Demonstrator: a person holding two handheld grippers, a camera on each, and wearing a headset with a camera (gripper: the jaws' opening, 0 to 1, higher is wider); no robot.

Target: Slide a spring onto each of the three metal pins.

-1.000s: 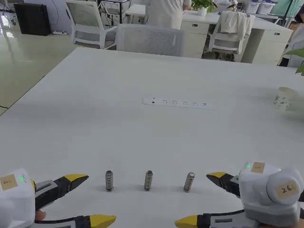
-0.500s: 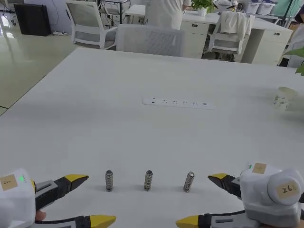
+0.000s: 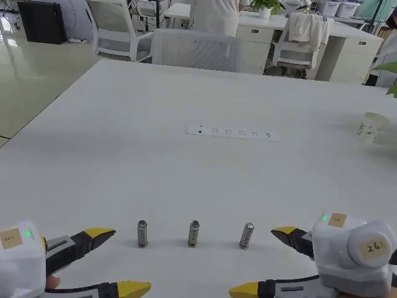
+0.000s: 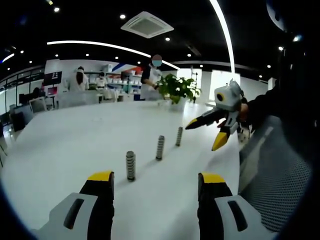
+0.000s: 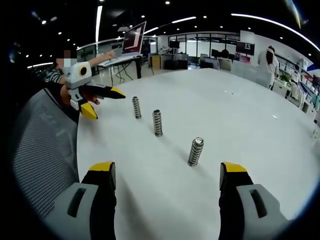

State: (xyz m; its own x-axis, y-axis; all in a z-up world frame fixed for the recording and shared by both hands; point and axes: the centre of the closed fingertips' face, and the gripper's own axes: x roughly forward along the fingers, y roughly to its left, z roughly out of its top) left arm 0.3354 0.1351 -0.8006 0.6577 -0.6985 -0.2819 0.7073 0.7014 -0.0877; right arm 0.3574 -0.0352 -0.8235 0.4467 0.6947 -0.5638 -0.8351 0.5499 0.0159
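The white counter (image 3: 186, 93) is carrying everything near its front edge. The left tongs (image 3: 131, 259) and right tongs (image 3: 251, 261) are gaping wide and empty, lying level and pointing inward. Between them, three springs (image 3: 194, 233) are standing upright in a row, seemingly sleeving their pins, each end spring nearest its own side's tongs.

Three springs (image 3: 142, 233) (image 3: 194, 233) (image 3: 247, 236), two tongs (image 3: 129, 260) (image 3: 255, 261), one power strip (image 3: 232, 133)

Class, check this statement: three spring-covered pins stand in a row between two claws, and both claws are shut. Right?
Wrong in one respect: the left claw and right claw are both open, as each gripper view shows. The spring-covered pins are as stated.
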